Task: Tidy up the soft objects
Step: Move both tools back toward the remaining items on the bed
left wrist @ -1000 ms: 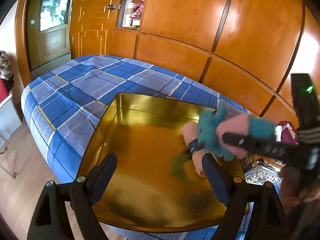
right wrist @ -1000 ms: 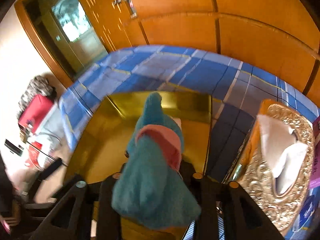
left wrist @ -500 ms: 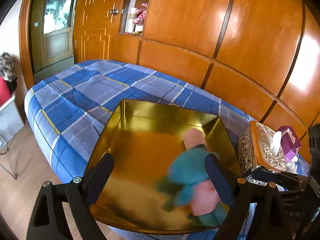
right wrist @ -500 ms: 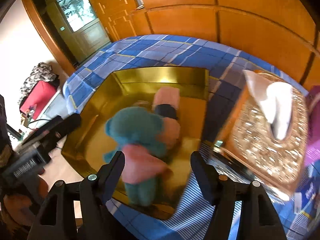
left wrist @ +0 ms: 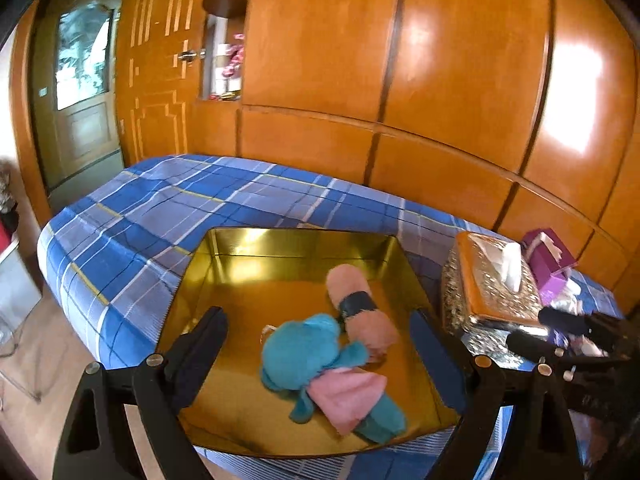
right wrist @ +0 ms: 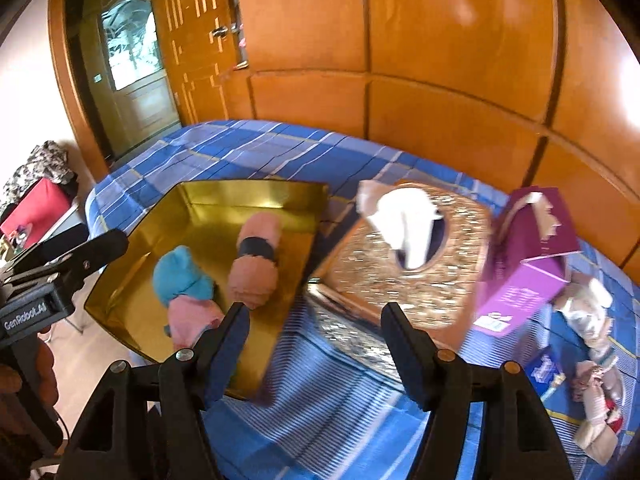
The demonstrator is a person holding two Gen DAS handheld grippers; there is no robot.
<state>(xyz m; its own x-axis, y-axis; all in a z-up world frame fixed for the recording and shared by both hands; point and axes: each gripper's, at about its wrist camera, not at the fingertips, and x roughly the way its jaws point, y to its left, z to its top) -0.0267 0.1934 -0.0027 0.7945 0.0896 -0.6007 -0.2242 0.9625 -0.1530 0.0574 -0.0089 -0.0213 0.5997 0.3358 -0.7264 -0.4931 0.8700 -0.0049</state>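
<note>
Toy placement looks finished for this item, and the step in hand, as I judge it, is to go for the next soft thing. From the left wrist view, the left gripper (left wrist: 316, 344) hangs over the gold tray (left wrist: 224, 256) with its jaws released and nothing between them. The teal plush toy (left wrist: 308, 356) with its pink dress lies on the tray floor at about 5 o'clock, and touching it at 1 o'clock is a rolled pink towel (left wrist: 360, 308) bound with a dark band. From the right wrist view, the right gripper (right wrist: 316, 344) also stands released and empty, over the blue checked bedspread (right wrist: 280, 144) between the tray and the ornate tissue box (right wrist: 420, 280). At 4 o'clock of this view, past the purple carton (right wrist: 528, 264), small dolls (right wrist: 596, 396) lie on the bedspread; the next move probably calls for reaching there, though blur hides their exact shape. The toy looks fluffy and limp, lying on its side.
</note>
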